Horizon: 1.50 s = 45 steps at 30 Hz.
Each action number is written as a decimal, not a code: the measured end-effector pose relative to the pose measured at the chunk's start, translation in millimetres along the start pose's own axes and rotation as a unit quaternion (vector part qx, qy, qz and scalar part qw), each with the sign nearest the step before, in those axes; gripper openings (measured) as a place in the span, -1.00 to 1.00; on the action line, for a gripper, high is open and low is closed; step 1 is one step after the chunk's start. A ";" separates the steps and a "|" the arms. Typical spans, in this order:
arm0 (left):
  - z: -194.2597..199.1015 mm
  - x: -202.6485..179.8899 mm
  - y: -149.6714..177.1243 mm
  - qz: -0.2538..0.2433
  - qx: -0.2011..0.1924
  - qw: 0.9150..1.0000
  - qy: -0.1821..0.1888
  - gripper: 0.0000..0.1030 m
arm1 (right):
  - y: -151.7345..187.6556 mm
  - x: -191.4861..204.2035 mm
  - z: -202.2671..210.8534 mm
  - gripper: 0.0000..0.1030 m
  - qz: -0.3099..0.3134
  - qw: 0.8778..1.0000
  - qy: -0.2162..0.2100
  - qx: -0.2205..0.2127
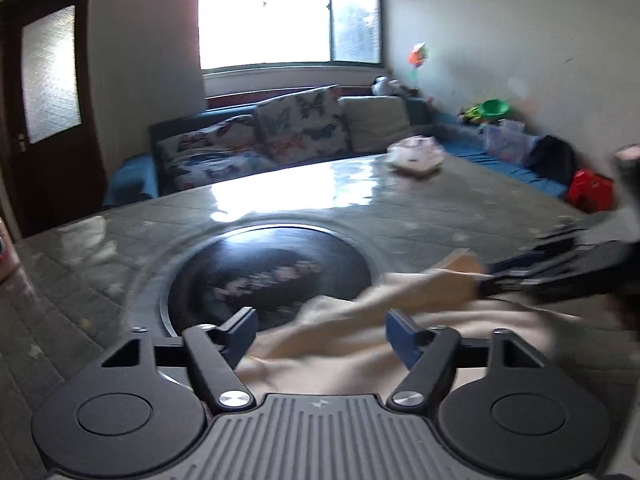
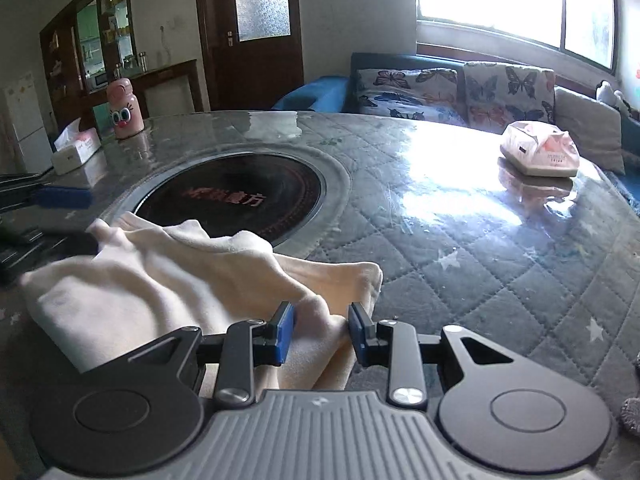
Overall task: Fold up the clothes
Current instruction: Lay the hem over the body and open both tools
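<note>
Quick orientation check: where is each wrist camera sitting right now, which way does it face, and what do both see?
Left wrist: low over the table, facing the window and sofa; left gripper open above the cream garment; right gripper enters at right.
Right wrist: low, facing sofa and door; right gripper straddles the cream garment.
Shared: garment, black round inset, tissue pack.

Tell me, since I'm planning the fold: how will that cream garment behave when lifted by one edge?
Probably floppy: the cream garment lies in soft rumpled folds and will likely sag. It looks thin, so probably light. On the glossy table it may slide rather than stay put.
</note>
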State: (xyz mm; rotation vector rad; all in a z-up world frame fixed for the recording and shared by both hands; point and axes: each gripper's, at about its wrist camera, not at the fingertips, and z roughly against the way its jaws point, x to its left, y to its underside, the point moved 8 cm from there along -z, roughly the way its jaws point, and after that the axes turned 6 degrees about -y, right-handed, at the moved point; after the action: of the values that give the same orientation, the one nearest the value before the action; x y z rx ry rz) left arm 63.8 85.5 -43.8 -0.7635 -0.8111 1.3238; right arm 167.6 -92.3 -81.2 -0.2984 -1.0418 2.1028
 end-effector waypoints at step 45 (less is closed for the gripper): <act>10.5 -62.1 47.8 0.009 0.011 0.995 0.102 1.00 | -43.1 66.9 -52.1 -0.40 0.068 0.994 -0.079 0.038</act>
State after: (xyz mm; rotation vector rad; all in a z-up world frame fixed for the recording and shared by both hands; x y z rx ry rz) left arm 26.0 28.4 -83.5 -0.8745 -0.6272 1.2457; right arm 170.5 2.5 -74.1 -0.1720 -1.0556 2.3135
